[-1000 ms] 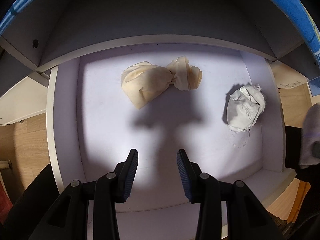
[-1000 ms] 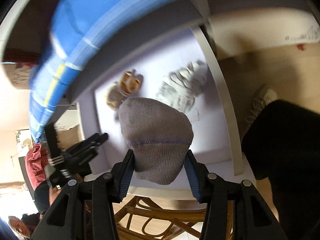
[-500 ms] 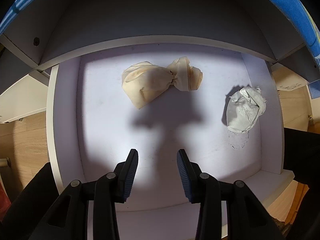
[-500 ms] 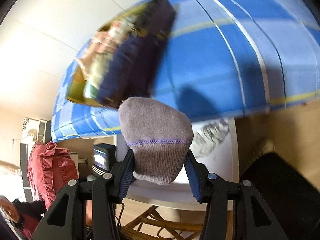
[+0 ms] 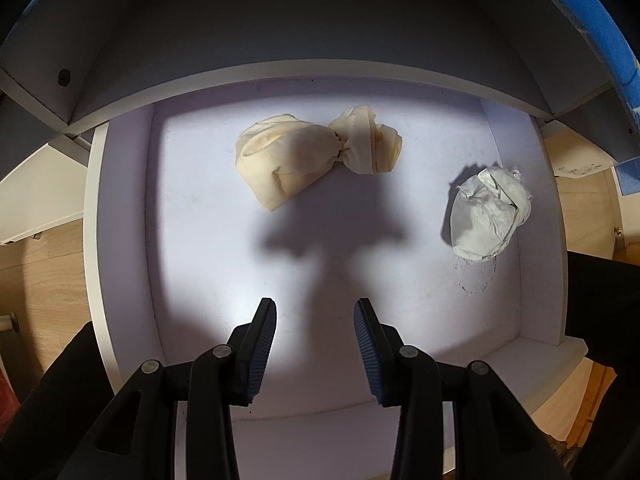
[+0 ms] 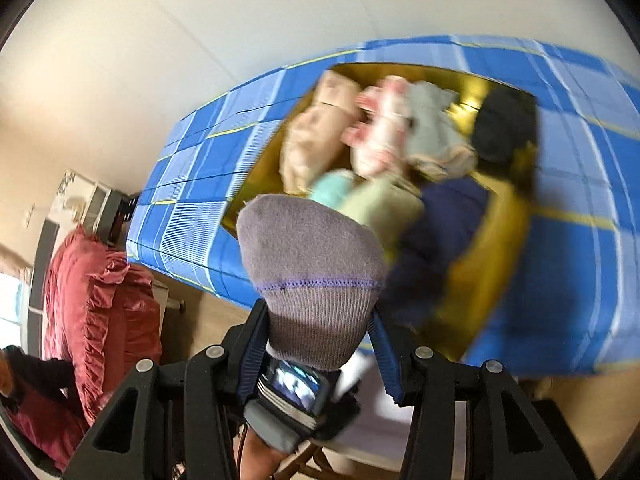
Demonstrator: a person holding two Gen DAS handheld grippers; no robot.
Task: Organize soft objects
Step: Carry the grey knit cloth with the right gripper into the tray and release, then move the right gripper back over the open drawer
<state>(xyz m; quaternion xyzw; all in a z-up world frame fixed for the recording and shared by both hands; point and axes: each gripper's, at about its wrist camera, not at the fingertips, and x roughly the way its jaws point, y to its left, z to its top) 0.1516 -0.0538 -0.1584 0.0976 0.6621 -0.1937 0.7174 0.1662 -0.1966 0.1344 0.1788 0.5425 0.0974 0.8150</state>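
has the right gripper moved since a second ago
Yes. The right gripper, shut on the grey sock, rose from the white drawer up to the blue checked bin; the drawer floor has dropped out of its view and the bin's pile of clothes now fills it.

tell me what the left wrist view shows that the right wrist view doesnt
Only the left wrist view: the white drawer holding a cream bundle and a white bundle, with the left tongs empty above it.
Only the right wrist view: the right tongs gripping a grey sock, and an open bin of blurred soft items.
Both: blue plaid fabric.
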